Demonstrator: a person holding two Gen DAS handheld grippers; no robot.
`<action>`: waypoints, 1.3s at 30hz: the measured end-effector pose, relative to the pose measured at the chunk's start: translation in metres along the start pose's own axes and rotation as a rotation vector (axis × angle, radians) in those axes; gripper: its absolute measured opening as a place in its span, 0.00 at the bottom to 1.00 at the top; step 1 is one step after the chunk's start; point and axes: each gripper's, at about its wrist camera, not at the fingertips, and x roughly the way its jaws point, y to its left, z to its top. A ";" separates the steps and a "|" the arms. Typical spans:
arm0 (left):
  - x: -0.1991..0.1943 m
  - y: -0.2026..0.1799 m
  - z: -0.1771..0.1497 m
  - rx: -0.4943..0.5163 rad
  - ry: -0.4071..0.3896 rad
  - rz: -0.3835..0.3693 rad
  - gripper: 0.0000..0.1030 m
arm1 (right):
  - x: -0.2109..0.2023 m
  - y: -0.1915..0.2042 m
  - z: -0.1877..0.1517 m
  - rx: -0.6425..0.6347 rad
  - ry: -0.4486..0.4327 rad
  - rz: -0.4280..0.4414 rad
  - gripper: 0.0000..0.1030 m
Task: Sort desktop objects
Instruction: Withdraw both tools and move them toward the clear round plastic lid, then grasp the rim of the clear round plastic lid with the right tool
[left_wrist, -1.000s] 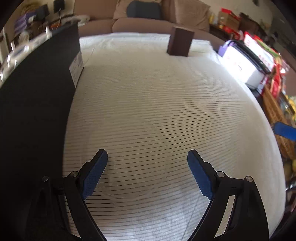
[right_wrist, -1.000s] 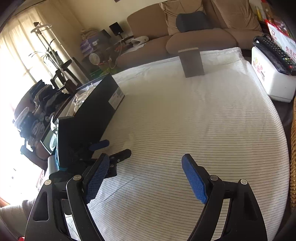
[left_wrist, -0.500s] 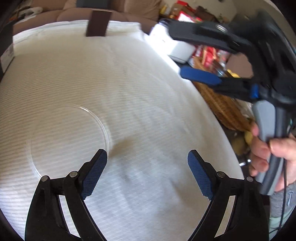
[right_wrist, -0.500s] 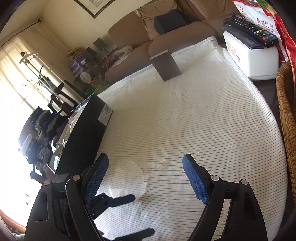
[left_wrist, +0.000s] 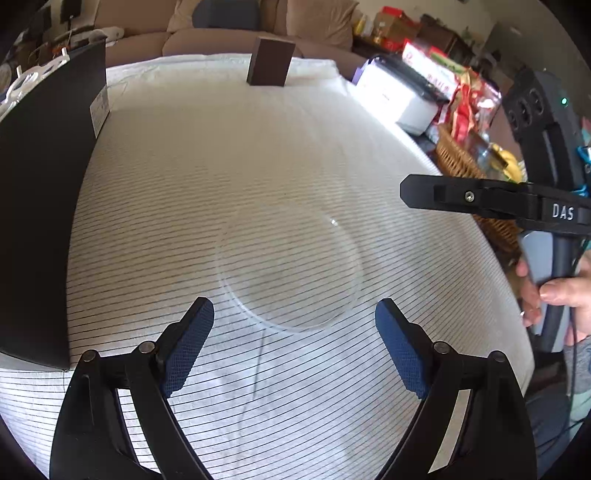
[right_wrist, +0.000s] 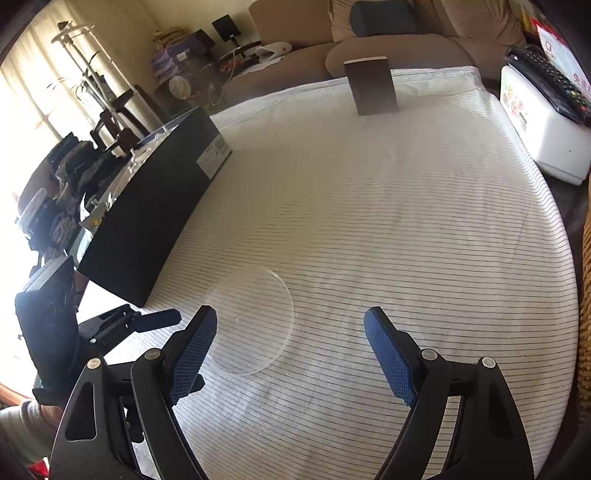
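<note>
A clear round plastic lid (left_wrist: 290, 271) lies flat on the striped white tablecloth (left_wrist: 229, 155), just ahead of my open, empty left gripper (left_wrist: 295, 345). It also shows in the right wrist view (right_wrist: 253, 319), ahead and left of my open, empty right gripper (right_wrist: 290, 354). A brown box (left_wrist: 270, 61) stands upright at the table's far edge, also in the right wrist view (right_wrist: 373, 87). A long black box (left_wrist: 40, 206) lies along the left side, open-topped with items inside (right_wrist: 155, 210). The right gripper tool (left_wrist: 491, 199) is at the right.
A white case (right_wrist: 539, 125) with a remote control (right_wrist: 546, 83) on it sits at the far right. A wicker basket (left_wrist: 469, 166) with snack bags stands beside the table. A sofa (right_wrist: 369, 40) lies behind. Clutter and a plant stand are at left.
The left view swung right and then back, and the clear lid now lies centred ahead of the left gripper. The right gripper drew back and lower; both stayed open.
</note>
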 end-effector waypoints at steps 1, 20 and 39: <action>0.004 0.000 -0.002 -0.002 0.009 0.002 0.86 | 0.002 0.002 -0.001 -0.007 0.003 -0.008 0.82; 0.028 -0.009 0.011 0.070 -0.007 -0.010 0.84 | 0.037 0.004 0.000 0.051 0.059 0.111 0.82; 0.036 -0.020 0.014 0.112 -0.027 -0.034 0.82 | 0.052 -0.019 0.004 0.121 0.081 0.095 0.61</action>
